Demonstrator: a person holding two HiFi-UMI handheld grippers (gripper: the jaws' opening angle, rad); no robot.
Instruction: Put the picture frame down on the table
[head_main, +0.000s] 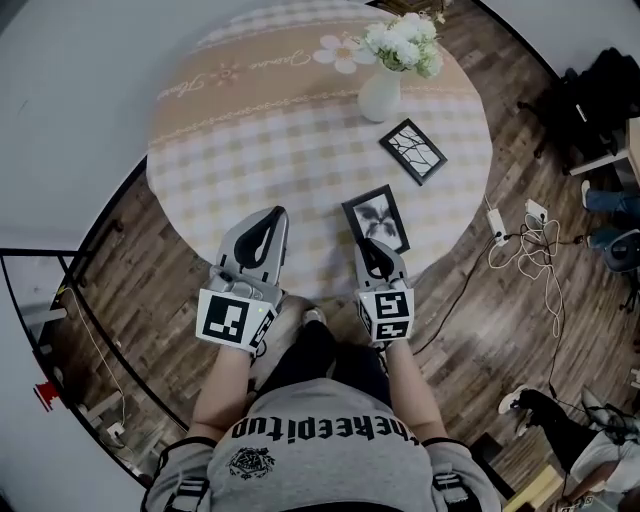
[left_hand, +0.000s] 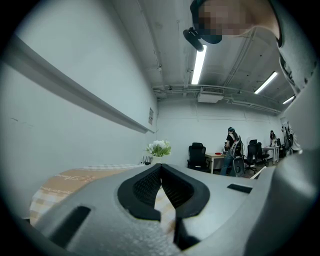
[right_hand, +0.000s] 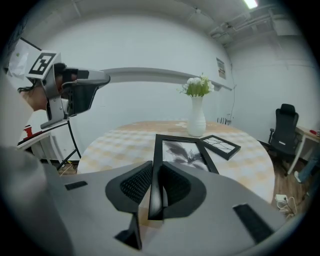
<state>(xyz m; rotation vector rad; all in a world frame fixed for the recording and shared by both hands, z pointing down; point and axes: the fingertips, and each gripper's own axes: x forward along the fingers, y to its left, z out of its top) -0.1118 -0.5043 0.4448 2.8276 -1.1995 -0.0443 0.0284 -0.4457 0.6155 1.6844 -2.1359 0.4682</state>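
Note:
A black picture frame (head_main: 377, 217) (right_hand: 183, 151) with a grey flower print lies nearly flat over the near side of the round table (head_main: 250, 150). I cannot tell whether it touches the cloth. My right gripper (head_main: 372, 250) (right_hand: 156, 189) is shut on the frame's near edge, whose black rim stands between the jaws. To its left, my left gripper (head_main: 272, 220) (left_hand: 161, 168) hovers over the table's near edge, shut and holding nothing.
A second small black frame (head_main: 412, 150) (right_hand: 220, 145) lies flat beside a white vase of white flowers (head_main: 381, 93) (right_hand: 196, 120). On the wooden floor to the right are a power strip and cables (head_main: 520, 235). Office chairs (left_hand: 197, 156) and people stand far off.

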